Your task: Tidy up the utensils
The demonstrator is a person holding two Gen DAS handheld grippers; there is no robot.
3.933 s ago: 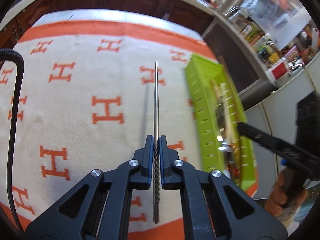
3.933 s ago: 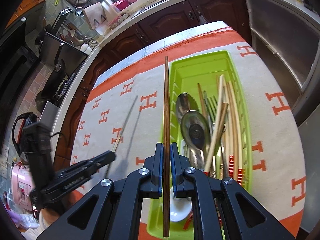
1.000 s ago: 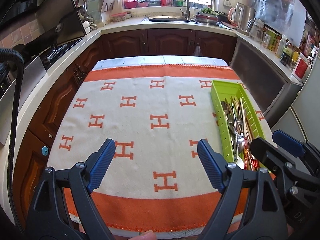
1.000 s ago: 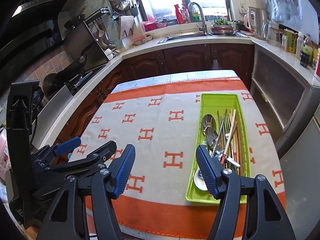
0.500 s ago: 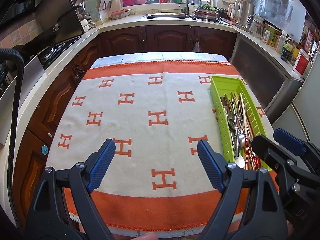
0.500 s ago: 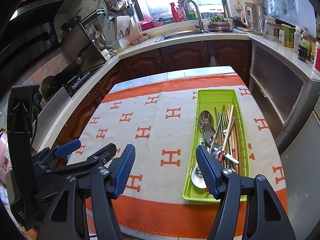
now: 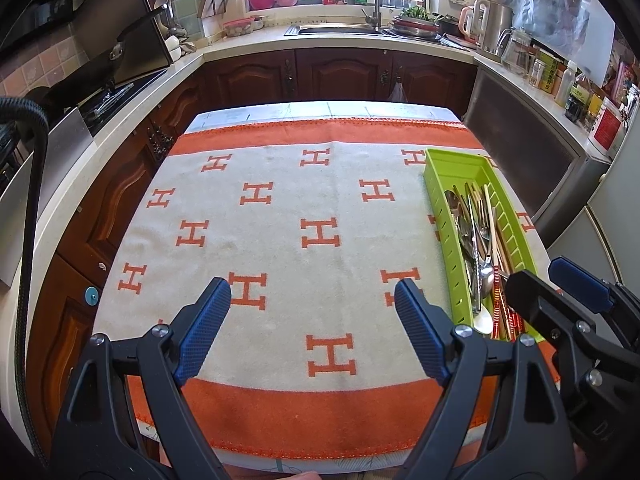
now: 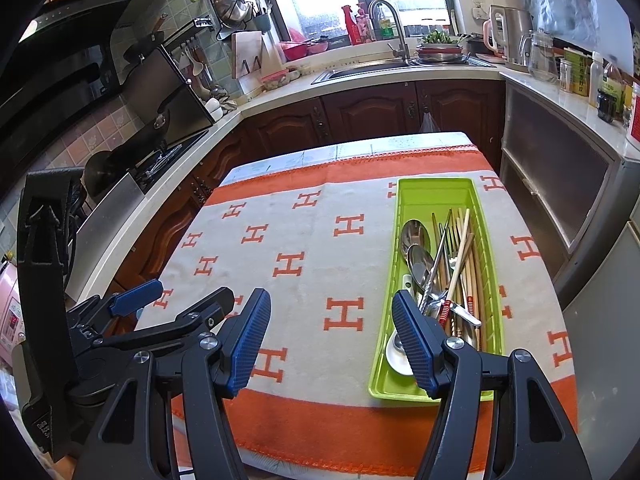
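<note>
Grippers, left (image 7: 312,312) and right (image 8: 330,336), gape empty over bare cloth (image 7: 280,248) beside tray (image 8: 436,186).

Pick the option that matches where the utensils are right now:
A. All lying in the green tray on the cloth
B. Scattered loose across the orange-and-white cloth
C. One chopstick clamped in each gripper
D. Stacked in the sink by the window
A: the spoons, forks and chopsticks all lie inside the green tray; the cloth around it carries no loose piece, and both the left gripper and right gripper stand open with nothing between their pads.
</note>
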